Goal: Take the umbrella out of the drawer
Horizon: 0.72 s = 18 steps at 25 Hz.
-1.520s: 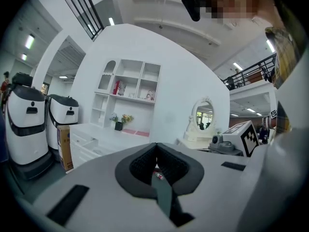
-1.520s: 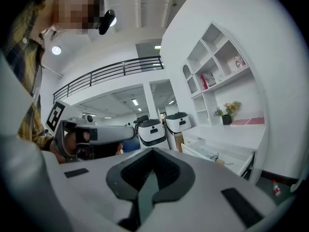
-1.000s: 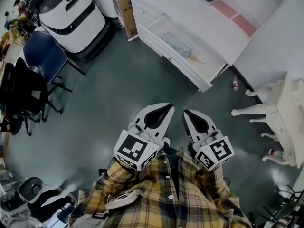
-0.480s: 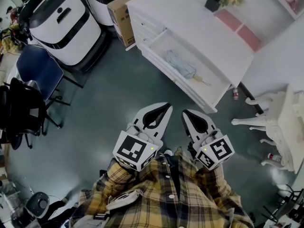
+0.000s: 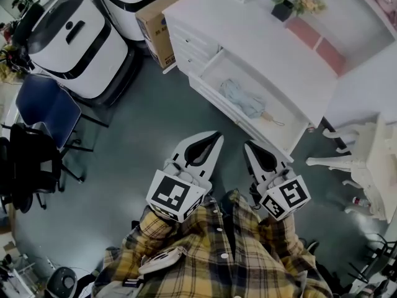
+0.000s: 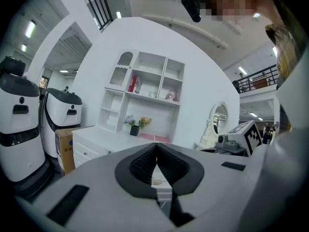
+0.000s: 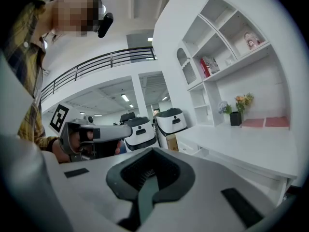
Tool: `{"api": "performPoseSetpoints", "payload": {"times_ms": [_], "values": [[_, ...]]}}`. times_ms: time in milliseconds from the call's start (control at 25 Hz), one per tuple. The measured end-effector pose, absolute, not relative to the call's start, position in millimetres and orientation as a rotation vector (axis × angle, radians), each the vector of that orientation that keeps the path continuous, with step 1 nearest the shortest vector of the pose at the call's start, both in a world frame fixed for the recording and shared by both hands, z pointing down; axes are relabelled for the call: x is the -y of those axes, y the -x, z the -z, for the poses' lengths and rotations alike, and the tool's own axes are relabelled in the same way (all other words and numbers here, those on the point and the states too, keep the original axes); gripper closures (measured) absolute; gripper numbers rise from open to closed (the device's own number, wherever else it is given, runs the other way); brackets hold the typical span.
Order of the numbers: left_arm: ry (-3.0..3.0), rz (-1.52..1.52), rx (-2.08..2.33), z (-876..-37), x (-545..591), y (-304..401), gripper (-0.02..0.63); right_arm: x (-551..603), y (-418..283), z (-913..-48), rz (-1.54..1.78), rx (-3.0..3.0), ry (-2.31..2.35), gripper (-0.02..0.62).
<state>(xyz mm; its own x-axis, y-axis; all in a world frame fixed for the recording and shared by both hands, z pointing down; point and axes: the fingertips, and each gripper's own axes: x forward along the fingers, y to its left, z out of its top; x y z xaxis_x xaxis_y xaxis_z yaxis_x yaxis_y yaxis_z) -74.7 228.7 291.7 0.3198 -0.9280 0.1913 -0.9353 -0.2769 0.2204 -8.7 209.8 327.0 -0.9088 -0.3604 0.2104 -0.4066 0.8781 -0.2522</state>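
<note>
While the left gripper (image 5: 215, 135) and right gripper (image 5: 249, 145) hang closed and empty, well apart from it, the folded umbrella (image 5: 244, 99) lies in the open drawer (image 5: 216, 67). Probably light, soft cloth over a stiff shaft: pinch its middle firmly.

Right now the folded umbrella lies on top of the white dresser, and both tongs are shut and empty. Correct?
Not quite. The head view shows the folded umbrella inside the open drawer, not on top of the white dresser. The left tongs and right tongs are indeed shut and empty.
</note>
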Motion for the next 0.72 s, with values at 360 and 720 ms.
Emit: {"api": "performPoseSetpoints", "payload": {"times_ms": [360, 720], "values": [[-2.292, -0.063, 1.631, -307, -220, 97, 0.584, -191, 13, -338, -0.480, 2.845, -0.713, 0.578], [-2.293, -0.109, 1.597, -321, -191, 101, 0.584, -162, 14, -355, -0.539, 2.818, -0.753, 0.578]]}}
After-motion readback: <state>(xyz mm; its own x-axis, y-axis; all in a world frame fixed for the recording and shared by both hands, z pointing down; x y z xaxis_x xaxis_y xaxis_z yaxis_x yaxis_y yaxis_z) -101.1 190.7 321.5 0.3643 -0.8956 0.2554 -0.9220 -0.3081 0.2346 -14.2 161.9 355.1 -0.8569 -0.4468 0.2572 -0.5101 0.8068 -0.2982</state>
